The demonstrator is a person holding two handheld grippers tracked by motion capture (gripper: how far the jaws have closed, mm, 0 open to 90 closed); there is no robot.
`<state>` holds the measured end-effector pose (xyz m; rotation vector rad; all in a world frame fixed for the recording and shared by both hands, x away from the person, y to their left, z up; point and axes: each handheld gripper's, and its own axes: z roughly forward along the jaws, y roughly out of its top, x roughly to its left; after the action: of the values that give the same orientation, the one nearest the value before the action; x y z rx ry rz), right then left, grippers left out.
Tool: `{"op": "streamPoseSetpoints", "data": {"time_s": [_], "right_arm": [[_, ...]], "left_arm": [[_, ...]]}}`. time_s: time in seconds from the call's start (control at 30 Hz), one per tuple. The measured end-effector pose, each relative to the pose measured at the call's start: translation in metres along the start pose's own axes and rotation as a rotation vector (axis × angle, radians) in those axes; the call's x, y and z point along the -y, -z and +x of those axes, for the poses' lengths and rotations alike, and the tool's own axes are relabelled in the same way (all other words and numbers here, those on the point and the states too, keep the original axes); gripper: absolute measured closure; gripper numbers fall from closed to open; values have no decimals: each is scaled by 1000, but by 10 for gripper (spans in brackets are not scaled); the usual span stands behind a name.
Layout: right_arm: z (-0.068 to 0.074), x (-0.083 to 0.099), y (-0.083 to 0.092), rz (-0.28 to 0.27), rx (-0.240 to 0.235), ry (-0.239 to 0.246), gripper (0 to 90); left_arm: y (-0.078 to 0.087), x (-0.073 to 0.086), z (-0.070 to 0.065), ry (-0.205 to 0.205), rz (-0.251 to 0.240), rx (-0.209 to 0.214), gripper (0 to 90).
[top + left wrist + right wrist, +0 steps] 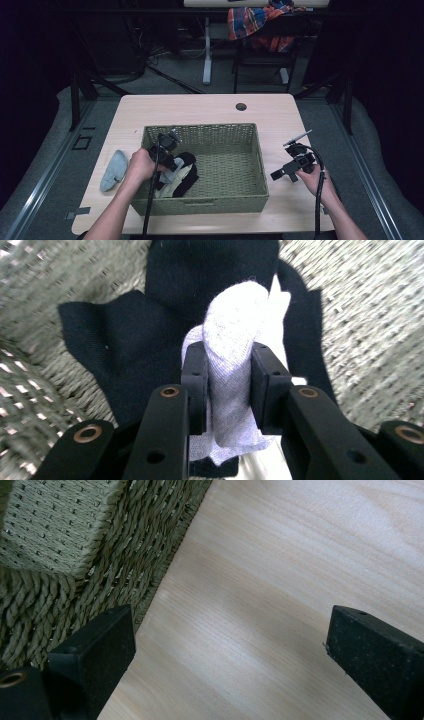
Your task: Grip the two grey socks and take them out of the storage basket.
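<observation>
Your left tongs pinch the pale sock inside the basket; the black sock beneath may snag and lift too. Right tongs hover wide over the worktop.

We list two hand-held grippers, both matt black. The left gripper has flat, angular arms with brass-ringed pivot holes and plain screw holes, ending in blocky rectangular pads. The right gripper carries the same thick, square-edged pads with a finely grained face, one brass-ringed hole showing. A black cable trails from each unit. Our forearms are bare, no sleeves in sight.
</observation>
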<state>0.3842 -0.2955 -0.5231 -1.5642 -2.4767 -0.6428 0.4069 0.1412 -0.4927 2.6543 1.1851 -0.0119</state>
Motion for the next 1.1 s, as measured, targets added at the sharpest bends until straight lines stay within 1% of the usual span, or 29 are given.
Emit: {"op": "streamPoseSetpoints", "data": {"time_s": [0.03,0.1,0.13,0.2,0.23,0.27,0.3,0.37,0.4,0.47,0.5,0.57,0.6,0.63,0.67,0.7,0.77,0.8,0.83,0.87,0.93,0.97,1.0,1.1], "right_arm": [[1,0,0,-5,4,-7,55],[0,0,0,-4,-3,-7,55],[-1,0,0,-4,-9,-3,55],[-2,-1,2,25,0,18,55],[-2,-1,2,25,0,19,55],[0,0,0,-5,0,-4,55],[0,0,1,-6,0,-4,55],[0,0,0,-5,0,-4,55],[-1,0,1,3,-2,2,55],[0,0,0,-1,3,-5,55],[0,0,0,-4,-2,-7,55],[-2,-1,2,22,1,17,55],[-2,-1,2,26,-1,20,55],[-1,0,1,-1,0,-3,55],[0,0,1,-4,-1,-4,55],[-1,0,1,-2,4,-1,55],[0,0,1,-3,4,-1,55],[0,0,0,0,1,0,55],[-1,0,1,8,2,6,55],[-1,0,0,3,1,2,55],[0,0,0,-3,6,-5,55],[-1,0,1,8,1,6,55],[0,0,0,-2,2,-6,55],[-1,0,0,1,5,-4,55]], "left_arm": [[4,1,-1,4,-14,2,715],[14,4,-2,2,-47,3,711],[14,4,-2,2,-47,3,711],[23,7,-2,1,-79,5,711],[27,8,-2,2,-89,3,711],[29,8,-2,1,-93,5,712],[32,9,-2,3,-106,3,711],[35,10,-2,-2,-112,4,712],[37,10,-3,-1,-122,1,713],[40,10,-4,-7,-124,-1,714],[43,10,-4,-9,-137,-2,714],[45,10,-5,-11,-138,1,716],[52,10,-7,-16,-163,-9,716],[55,10,-7,-21,-163,-11,716],[59,11,-8,-21,-178,-15,717],[63,12,-9,-23,-185,-20,717],[66,12,-9,-23,-189,-21,718],[71,13,-9,-23,-201,-28,719],[74,14,-9,-30,-202,-36,719],[77,14,-9,-25,-208,-43,720],[82,16,-8,-29,-216,-46,720],[84,17,-8,-25,-220,-50,720],[87,18,-7,-25,-227,-59,720],[91,19,-6,-24,-231,-60,720]]}}
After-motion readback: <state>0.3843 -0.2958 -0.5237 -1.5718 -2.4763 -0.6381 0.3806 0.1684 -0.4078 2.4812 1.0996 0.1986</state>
